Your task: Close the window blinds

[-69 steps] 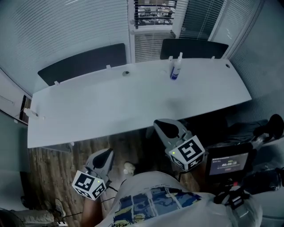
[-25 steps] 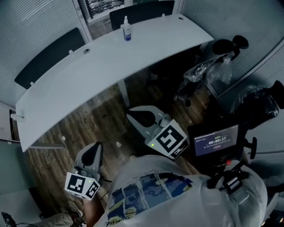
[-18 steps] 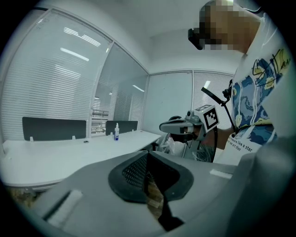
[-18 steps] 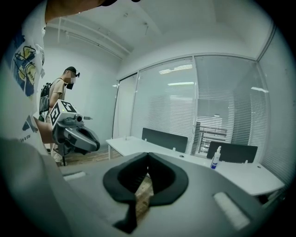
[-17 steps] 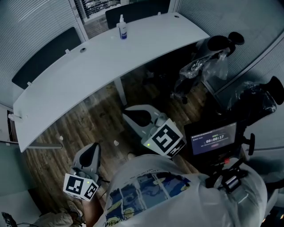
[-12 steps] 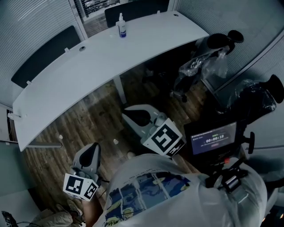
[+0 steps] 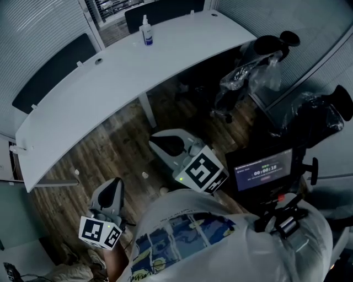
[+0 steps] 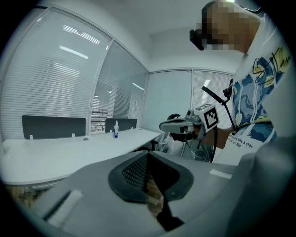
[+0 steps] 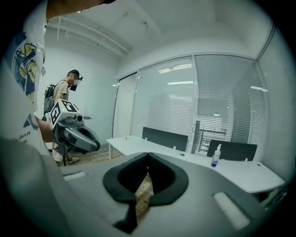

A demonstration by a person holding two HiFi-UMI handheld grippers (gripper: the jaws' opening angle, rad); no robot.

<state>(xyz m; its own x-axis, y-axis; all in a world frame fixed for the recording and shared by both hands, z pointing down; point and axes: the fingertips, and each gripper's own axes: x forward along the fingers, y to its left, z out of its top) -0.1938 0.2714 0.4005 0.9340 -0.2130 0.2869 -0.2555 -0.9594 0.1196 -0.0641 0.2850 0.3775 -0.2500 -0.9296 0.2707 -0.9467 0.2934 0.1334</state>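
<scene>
1. The blinds (image 7: pixel 38 27) are hanging behind the desk (image 7: pixel 110 77), well apart from you, so I'd say you're only approaching.
2. Left gripper (image 7: pixel 115 187) and right gripper (image 7: pixel 165 144) are hovering over the floor (image 7: pixel 110 148), jaws pressing together on nothing.
3. Next you're probably needing to get round the desk and find the cord; I can't spot one.

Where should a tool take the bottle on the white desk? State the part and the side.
Probably best round the bottle's straight body, below the narrow spray top, coming in level. It stands upright near the desk's far edge with a dark screen close behind, so approach from the open near side.
</scene>
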